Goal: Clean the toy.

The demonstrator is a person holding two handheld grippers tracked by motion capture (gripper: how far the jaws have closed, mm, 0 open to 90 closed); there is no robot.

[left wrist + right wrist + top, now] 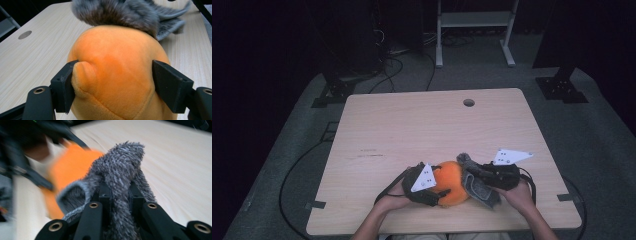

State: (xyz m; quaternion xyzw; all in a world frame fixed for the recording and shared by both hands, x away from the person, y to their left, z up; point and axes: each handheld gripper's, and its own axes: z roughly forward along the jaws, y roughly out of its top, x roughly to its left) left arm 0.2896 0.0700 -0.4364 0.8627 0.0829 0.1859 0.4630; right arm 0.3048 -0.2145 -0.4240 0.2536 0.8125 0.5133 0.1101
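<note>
A round orange plush toy point(451, 181) rests on the table near its front edge. My left gripper point(438, 184) is shut on it, and in the left gripper view both jaws of the left gripper point(115, 72) dent the sides of the plush point(117, 50). A grey fuzzy cloth point(479, 187) lies against the toy's right side and over its top point(117, 12). My right gripper point(475, 173) comes in from the right. In the right gripper view, the right gripper point(120, 192) is shut on a fold of the cloth point(122, 162), with the plush point(72, 165) blurred behind it.
The light wooden table point(412, 125) has a round cable hole point(469, 102) near its far edge. Past it, a white metal frame point(474, 20), black stand bases point(562, 87) and cables point(387, 65) sit on the grey floor. A person's hands hold both grippers at the front edge.
</note>
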